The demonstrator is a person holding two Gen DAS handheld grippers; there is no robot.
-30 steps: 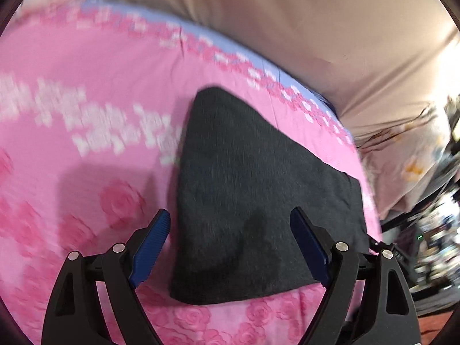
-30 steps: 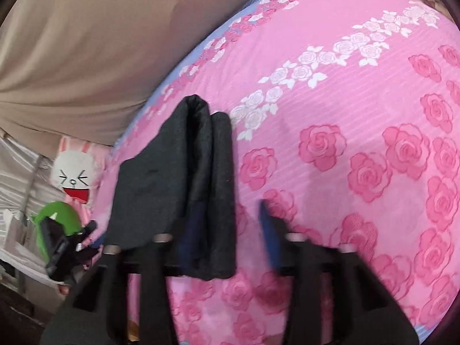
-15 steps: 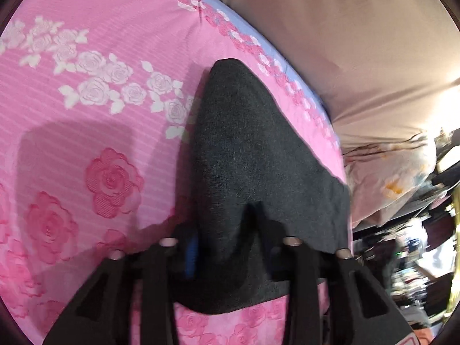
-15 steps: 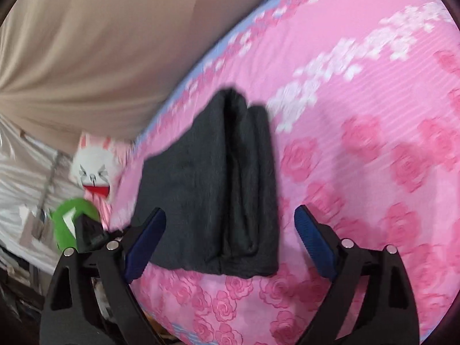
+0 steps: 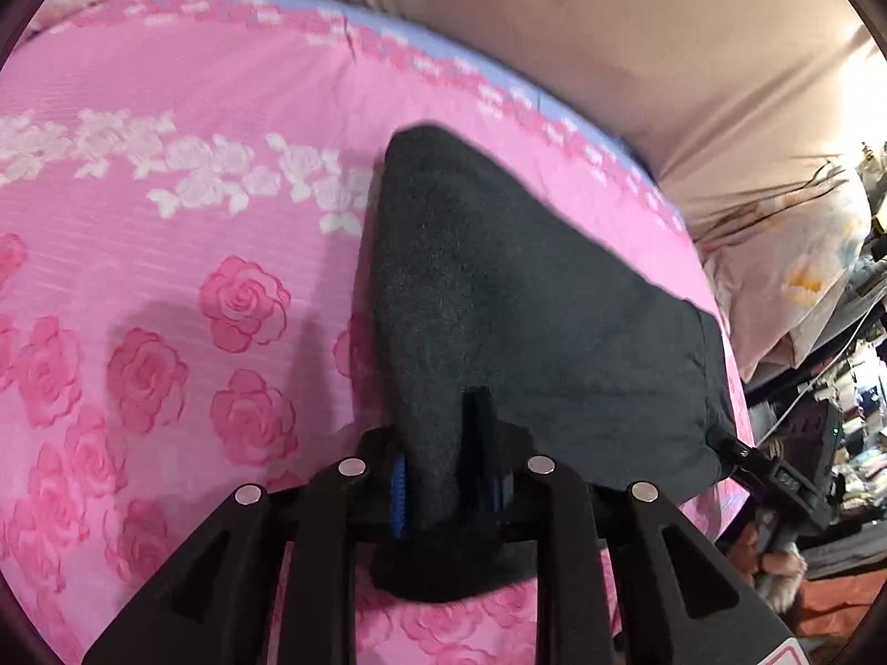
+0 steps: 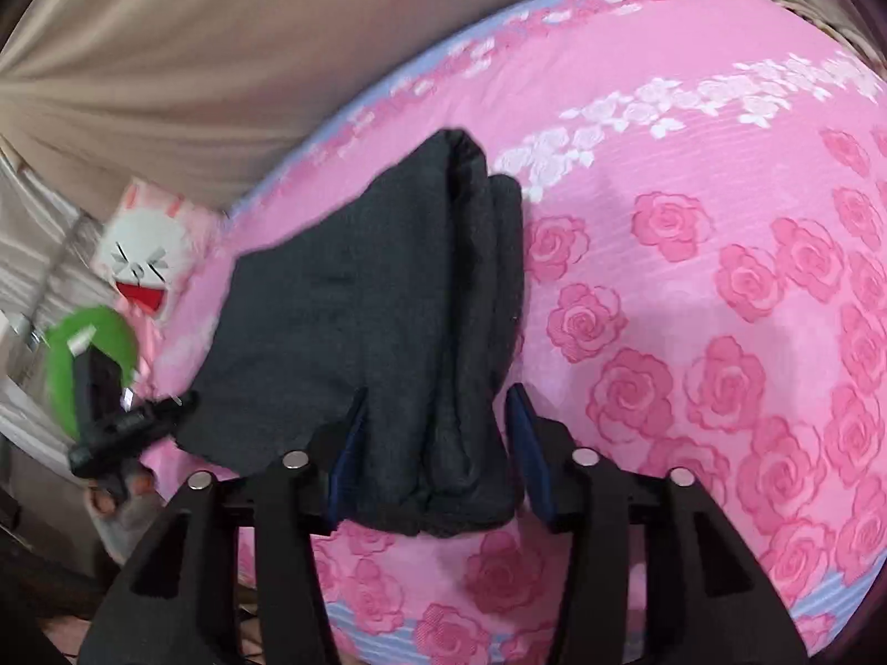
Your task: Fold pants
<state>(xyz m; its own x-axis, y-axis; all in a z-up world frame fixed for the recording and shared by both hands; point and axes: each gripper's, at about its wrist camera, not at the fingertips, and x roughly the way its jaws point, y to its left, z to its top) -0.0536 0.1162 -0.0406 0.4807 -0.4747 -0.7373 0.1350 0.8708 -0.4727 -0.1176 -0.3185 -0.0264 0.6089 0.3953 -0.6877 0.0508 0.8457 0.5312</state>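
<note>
The dark grey pants [image 5: 526, 321] lie folded into a thick stack on a pink rose-print bed cover [image 5: 166, 277]. My left gripper [image 5: 449, 493] is shut on the near edge of the pants, the fabric bunched between its blue pads. In the right wrist view the pants [image 6: 377, 321] show several folded layers. My right gripper [image 6: 435, 454] has its jaws closed in on the near right corner of the stack, gripping the layers. The left gripper also shows in the right wrist view [image 6: 127, 421] at the far left, and the right gripper in the left wrist view [image 5: 776, 471].
A beige sheet [image 5: 610, 27] hangs behind the bed. A rabbit-face cushion [image 6: 149, 255] and a green object [image 6: 88, 354] lie left of the bed. Floral bedding [image 5: 804, 255] and clutter sit at the right. The bed's front edge [image 6: 388, 626] is close below my right gripper.
My left gripper went from open to shut on the pants' near edge. My right gripper opened half a second ago, then closed again around the right corner of the stack.
</note>
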